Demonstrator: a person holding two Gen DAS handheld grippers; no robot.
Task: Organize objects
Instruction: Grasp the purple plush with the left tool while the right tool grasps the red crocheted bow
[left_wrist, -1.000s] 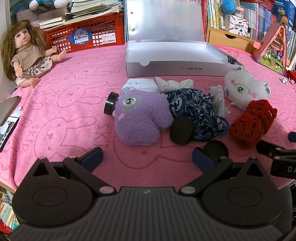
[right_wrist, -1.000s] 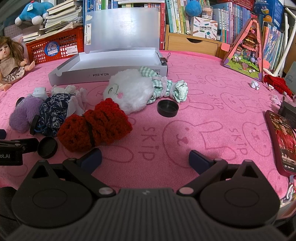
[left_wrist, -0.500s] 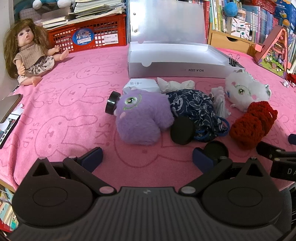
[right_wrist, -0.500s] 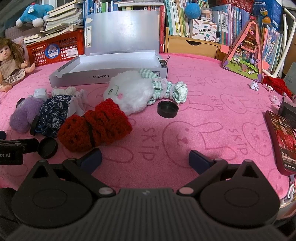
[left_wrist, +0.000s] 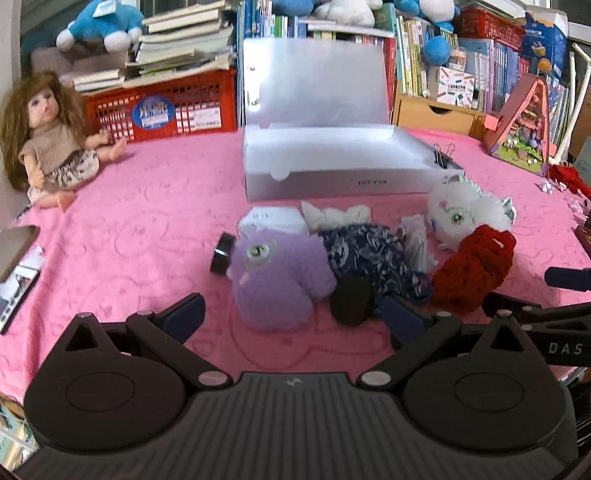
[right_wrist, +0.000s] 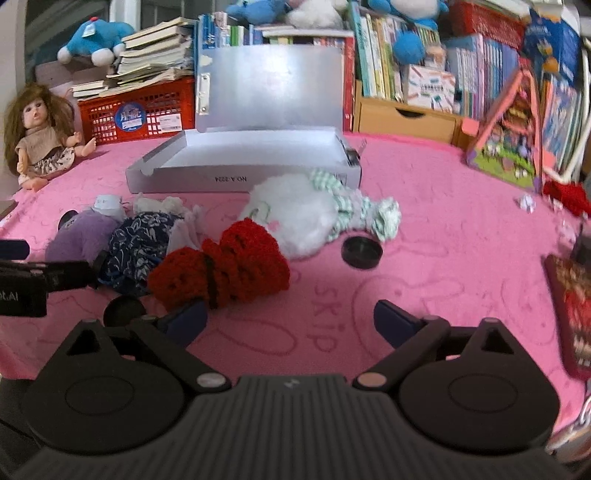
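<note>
My right gripper (right_wrist: 288, 319) has its fingers spread wide w/ nothing between them; they've just been closing a touch. The left-side pad sits just beside the red crocheted bundle (right_wrist: 221, 271), not gripping it. My left gripper (left_wrist: 293, 314) is likewise released, fingers either side of the purple plush (left_wrist: 275, 280), pads not pressing it that I can see.

Outward: a black cap (left_wrist: 351, 301) leans against the navy floral pouch (left_wrist: 365, 254), then the white plush (right_wrist: 299, 218) and a 2nd black lid (right_wrist: 362, 253) on the pink surface (right_wrist: 443, 240). The open grey file box (right_wrist: 243, 158) sits behind the pile, looks empty so far.

Step, I reckon: first pick. To do it well, I'd centre the fingers over the red bundle, close on its banded middle so it doesn't unroll, lift clear of the pouch, then over the box's front wall. Soft stuff, so bite deep.
</note>
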